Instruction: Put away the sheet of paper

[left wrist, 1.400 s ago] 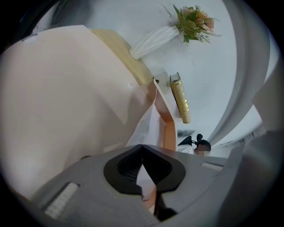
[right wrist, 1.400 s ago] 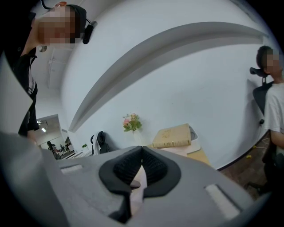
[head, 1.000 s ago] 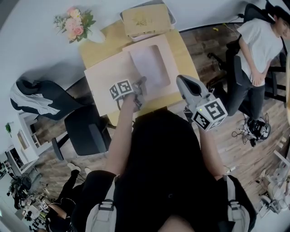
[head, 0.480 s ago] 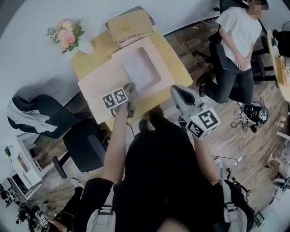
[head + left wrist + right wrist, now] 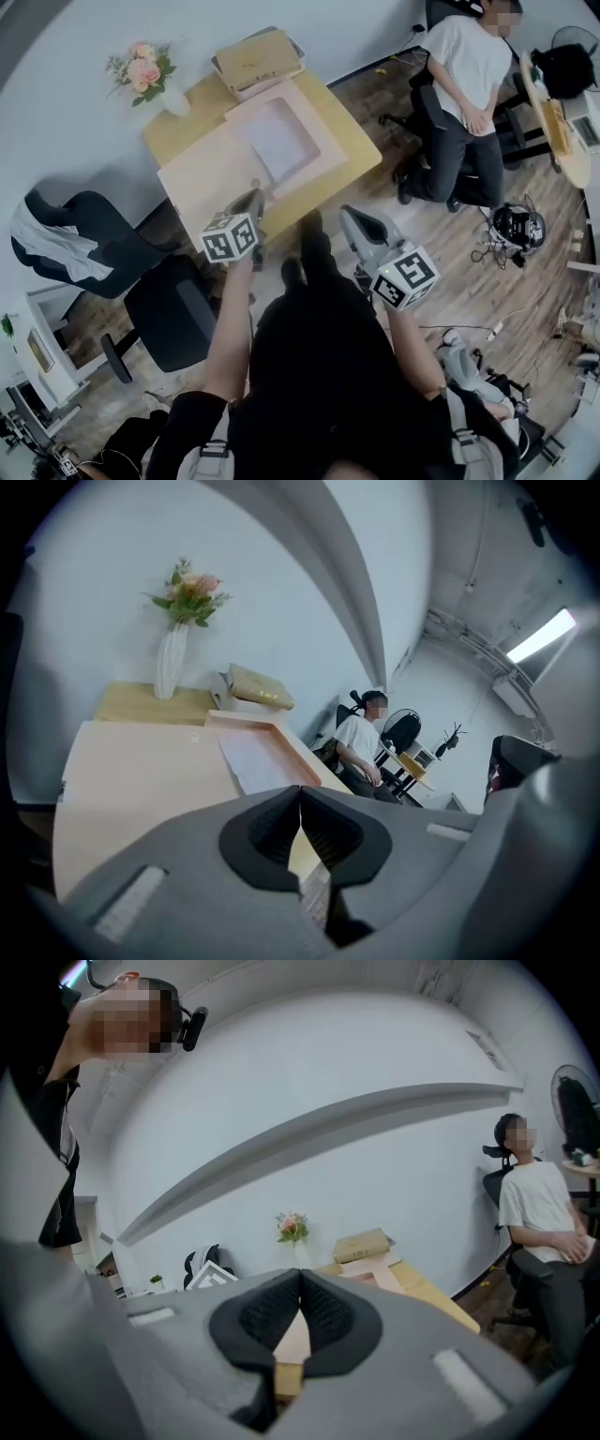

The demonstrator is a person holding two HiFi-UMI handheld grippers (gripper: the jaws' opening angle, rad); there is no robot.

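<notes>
The white sheet of paper (image 5: pixel 277 139) lies flat inside a shallow pink tray (image 5: pixel 330 141) on the wooden table; in the left gripper view the sheet of paper (image 5: pixel 255 761) shows beyond the jaws. A pale pink board (image 5: pixel 202 173) lies to the tray's left. My left gripper (image 5: pixel 249 199) hovers at the table's near edge, apart from the sheet, jaws shut with nothing between them (image 5: pixel 300 797). My right gripper (image 5: pixel 349 217) is held off the table's near right corner, also shut and empty (image 5: pixel 300 1283).
A cardboard box (image 5: pixel 257 58) sits in a grey tray at the table's far end, beside a white vase of flowers (image 5: pixel 142 69). A black office chair (image 5: pixel 141 281) stands left of the table. A person (image 5: pixel 466 70) sits on a chair at the right, with cables on the floor.
Both grippers have drawn back from the table towards my body. The left gripper, earlier over the tray's near edge, now hangs at the table's front edge.
</notes>
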